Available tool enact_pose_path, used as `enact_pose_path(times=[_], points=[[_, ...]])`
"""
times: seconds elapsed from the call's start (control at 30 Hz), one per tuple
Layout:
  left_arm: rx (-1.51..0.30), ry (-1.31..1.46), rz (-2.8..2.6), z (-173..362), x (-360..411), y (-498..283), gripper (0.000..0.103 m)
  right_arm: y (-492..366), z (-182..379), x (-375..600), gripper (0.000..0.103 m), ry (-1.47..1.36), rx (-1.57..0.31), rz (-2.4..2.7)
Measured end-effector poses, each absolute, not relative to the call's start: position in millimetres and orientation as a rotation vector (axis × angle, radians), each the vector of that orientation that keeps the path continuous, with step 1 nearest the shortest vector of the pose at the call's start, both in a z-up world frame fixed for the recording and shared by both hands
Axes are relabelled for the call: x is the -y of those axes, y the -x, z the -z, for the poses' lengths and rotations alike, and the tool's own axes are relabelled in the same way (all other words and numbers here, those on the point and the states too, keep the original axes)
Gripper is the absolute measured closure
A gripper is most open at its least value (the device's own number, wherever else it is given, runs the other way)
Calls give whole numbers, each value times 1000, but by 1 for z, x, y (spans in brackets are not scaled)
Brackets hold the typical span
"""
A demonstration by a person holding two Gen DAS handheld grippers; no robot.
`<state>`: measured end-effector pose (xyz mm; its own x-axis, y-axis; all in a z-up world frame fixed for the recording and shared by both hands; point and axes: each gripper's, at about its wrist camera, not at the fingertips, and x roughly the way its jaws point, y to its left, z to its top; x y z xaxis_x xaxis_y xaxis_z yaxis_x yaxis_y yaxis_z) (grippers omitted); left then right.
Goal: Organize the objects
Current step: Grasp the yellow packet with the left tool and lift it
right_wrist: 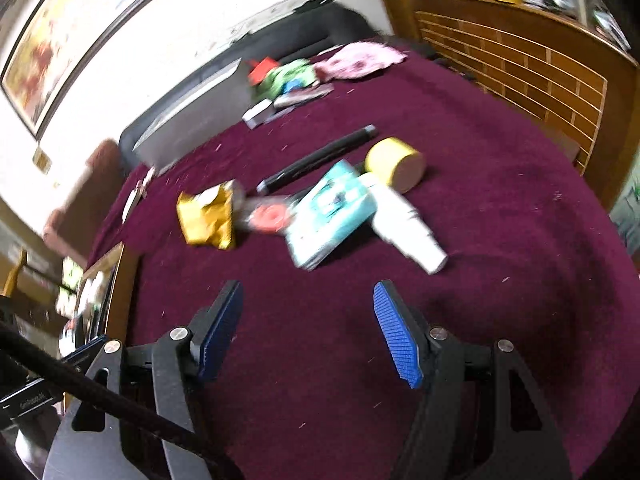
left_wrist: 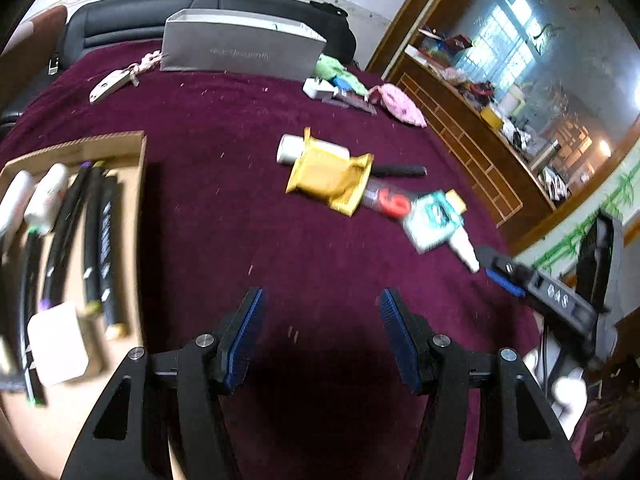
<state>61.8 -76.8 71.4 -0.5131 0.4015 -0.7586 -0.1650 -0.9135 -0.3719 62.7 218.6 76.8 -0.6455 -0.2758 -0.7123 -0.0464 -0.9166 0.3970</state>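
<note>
My left gripper (left_wrist: 322, 296) stands open and empty above the maroon cloth (left_wrist: 224, 216). To its left lies a cardboard tray (left_wrist: 136, 152) holding several dark pens (left_wrist: 96, 240) and white items. Ahead to the right is a loose pile: a yellow pouch (left_wrist: 328, 178) over a white tube (left_wrist: 290, 150), a black pen (left_wrist: 400, 171), a red-labelled tube (left_wrist: 390, 202), a teal pack (left_wrist: 434, 216) and a white bottle (left_wrist: 464, 246). My right gripper (right_wrist: 308, 286) is open and empty too, just short of the teal pack (right_wrist: 332, 212), the white bottle (right_wrist: 404, 224) and a yellow cylinder (right_wrist: 396, 164).
A grey box (left_wrist: 240, 48) stands at the back of the cloth, with a white charger (left_wrist: 318, 89), green cloth (left_wrist: 336, 70) and a pink pouch (left_wrist: 398, 102) beside it. A wooden dresser (left_wrist: 472, 152) with a mirror borders the right side. The tray edge (right_wrist: 120, 280) lies left of my right gripper.
</note>
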Motion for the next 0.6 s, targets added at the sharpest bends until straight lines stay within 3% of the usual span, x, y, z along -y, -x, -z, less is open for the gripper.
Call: enact_pose_path(times=[0.6], points=[[856, 1345, -2380, -14, 74, 96, 50, -45, -45, -257, 36, -1166, 777, 2748]])
